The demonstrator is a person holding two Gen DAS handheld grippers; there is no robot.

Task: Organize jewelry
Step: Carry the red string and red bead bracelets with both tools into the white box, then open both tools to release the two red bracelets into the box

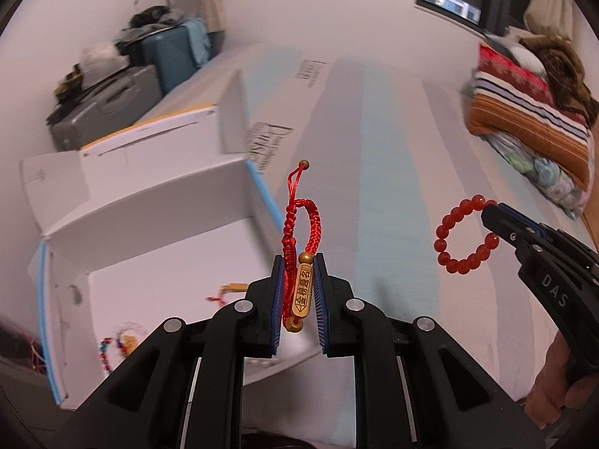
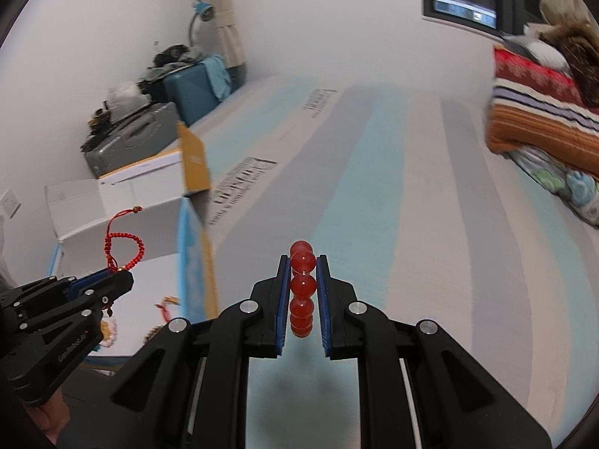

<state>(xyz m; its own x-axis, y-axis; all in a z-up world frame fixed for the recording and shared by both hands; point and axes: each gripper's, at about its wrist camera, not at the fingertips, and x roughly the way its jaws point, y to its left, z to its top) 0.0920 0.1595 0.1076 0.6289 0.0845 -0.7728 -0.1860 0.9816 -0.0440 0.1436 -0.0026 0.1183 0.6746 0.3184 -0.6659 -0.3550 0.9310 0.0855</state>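
My left gripper (image 1: 298,265) is shut on a red braided cord bracelet (image 1: 301,224) with a gold inscribed charm (image 1: 302,292), held upright above the edge of an open white cardboard box (image 1: 149,239). The bracelet also shows in the right wrist view (image 2: 125,241), sticking up from the left gripper (image 2: 119,275). My right gripper (image 2: 303,262) is shut on a red bead bracelet (image 2: 302,286), held above the striped bed sheet (image 2: 374,205). In the left wrist view the bead bracelet (image 1: 464,237) hangs as a ring from the right gripper (image 1: 490,209).
The box holds several small jewelry pieces (image 1: 119,340) on its white floor. Folded blankets (image 1: 531,112) lie at the right on the bed. Suitcases (image 1: 112,104) with clutter stand by the far wall. A hand (image 1: 554,374) holds the right gripper.
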